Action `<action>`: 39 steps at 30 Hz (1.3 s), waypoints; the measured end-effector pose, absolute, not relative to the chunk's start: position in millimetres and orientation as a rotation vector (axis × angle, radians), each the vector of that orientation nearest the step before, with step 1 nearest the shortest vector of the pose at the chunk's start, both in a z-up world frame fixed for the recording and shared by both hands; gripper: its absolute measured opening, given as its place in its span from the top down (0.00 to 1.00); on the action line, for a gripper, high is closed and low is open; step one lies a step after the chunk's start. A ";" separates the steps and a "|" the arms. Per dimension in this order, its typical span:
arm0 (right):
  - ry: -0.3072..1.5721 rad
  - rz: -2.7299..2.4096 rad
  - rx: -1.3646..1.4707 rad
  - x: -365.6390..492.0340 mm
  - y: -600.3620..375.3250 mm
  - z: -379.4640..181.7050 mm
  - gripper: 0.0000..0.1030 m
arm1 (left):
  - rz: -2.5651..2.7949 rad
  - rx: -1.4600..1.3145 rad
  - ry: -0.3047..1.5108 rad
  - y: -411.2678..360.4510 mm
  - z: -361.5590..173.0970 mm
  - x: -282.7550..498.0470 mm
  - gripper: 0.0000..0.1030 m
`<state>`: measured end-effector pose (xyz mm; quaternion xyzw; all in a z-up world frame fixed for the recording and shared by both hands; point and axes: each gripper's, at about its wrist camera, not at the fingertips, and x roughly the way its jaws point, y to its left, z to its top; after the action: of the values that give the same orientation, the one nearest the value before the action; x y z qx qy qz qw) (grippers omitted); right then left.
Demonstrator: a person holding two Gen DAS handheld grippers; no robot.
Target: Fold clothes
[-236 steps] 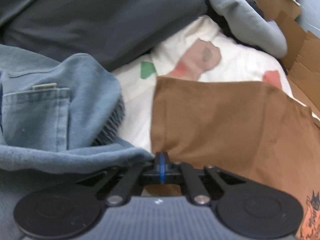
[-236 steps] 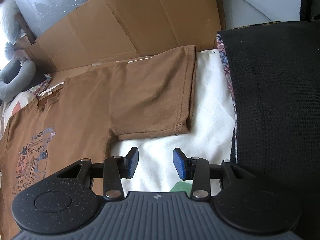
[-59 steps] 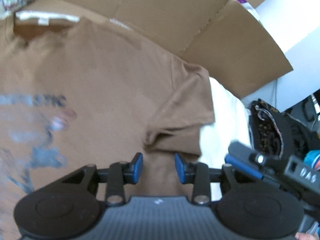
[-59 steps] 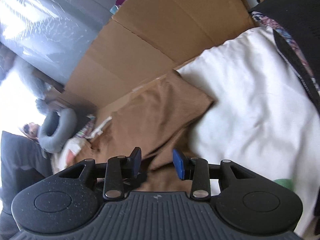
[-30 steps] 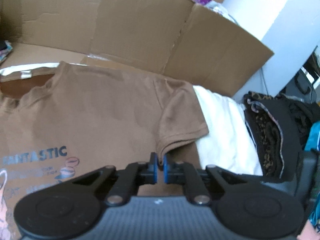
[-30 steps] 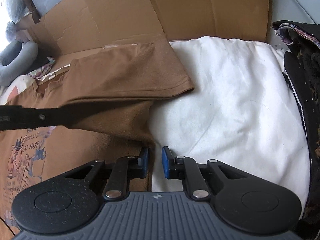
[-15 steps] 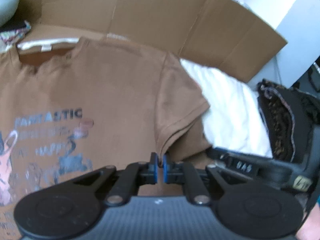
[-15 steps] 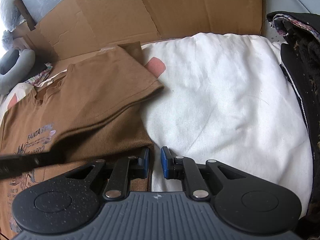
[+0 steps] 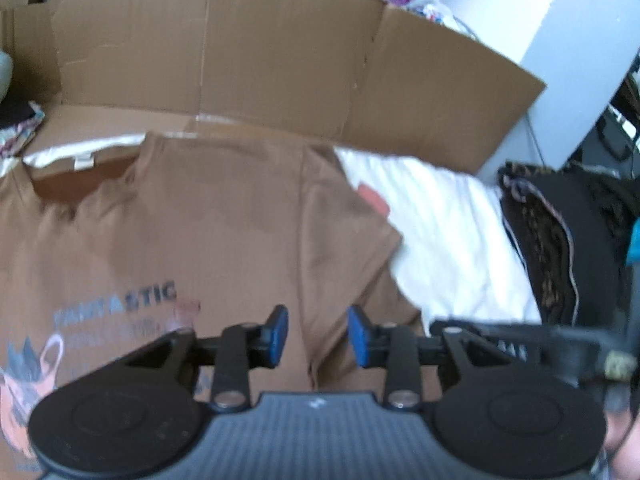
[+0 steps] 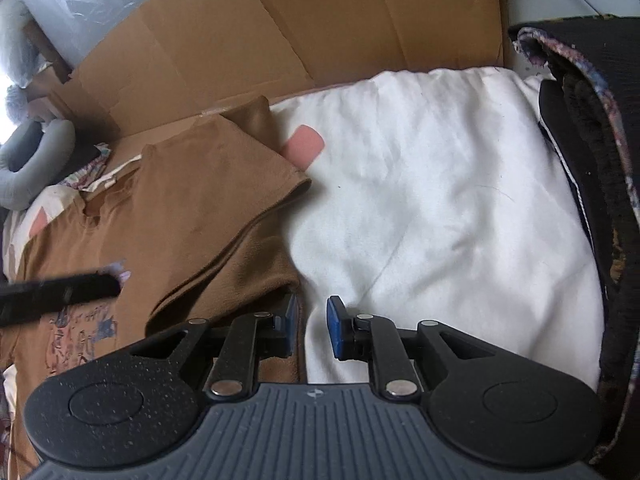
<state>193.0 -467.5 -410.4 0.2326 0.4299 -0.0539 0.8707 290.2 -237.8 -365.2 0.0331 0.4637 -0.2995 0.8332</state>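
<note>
A brown T-shirt [image 9: 224, 220] with a "FANTASTIC" print lies face up on the white bedding [image 9: 448, 232]. Its right sleeve [image 9: 344, 248] is folded inward over the body. My left gripper [image 9: 318, 336] hovers over the sleeve's hem, its jaws opening, the blue pads [image 9: 276, 334] clear of the cloth. In the right wrist view the folded sleeve [image 10: 224, 184] lies ahead. My right gripper [image 10: 312, 328] sits at the shirt's side edge [image 10: 288, 280], jaws opening, with the cloth edge between the pads but not pressed. The left gripper [image 10: 60, 292] shows as a dark bar at the left.
A cardboard wall [image 9: 248, 52] stands behind the shirt. A pile of dark patterned cloth [image 10: 592, 160] borders the bedding on the right. A grey neck pillow [image 10: 36, 160] lies at the far left. My right gripper [image 9: 512, 344] reaches in low on the right.
The left jaws, shut on the sleeve hem before, have parted and let it go. The sleeve now lies folded over the shirt. The right jaws have widened slightly.
</note>
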 end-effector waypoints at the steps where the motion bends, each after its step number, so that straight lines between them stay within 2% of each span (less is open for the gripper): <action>1: 0.892 -0.101 0.471 192.2 -465.9 -407.9 0.76 | -0.636 0.063 0.974 -241.9 -364.3 293.3 0.66; 6: 0.832 -0.120 0.426 185.3 -466.1 -398.1 0.75 | -0.691 0.058 0.934 -266.3 -370.0 298.0 0.66; 20: 0.807 -0.265 0.384 186.7 -485.7 -404.8 0.75 | -0.870 0.106 0.886 -343.3 -415.7 307.8 0.66; 26: 0.753 -0.300 0.400 183.1 -494.3 -407.5 0.74 | -0.833 0.153 0.869 -348.4 -435.7 314.4 0.66; 34: 0.777 -0.286 0.435 191.9 -490.1 -420.1 0.73 | -0.866 0.244 0.885 -356.1 -449.3 319.7 0.65; 39: 0.773 -0.309 0.449 192.4 -495.6 -416.7 0.73 | -0.842 0.337 0.860 -367.3 -452.2 310.8 0.67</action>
<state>192.4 -495.6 -416.7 0.2162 0.3723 -0.1487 0.8902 310.8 -367.3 -452.2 0.1575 0.4026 -0.3941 0.8111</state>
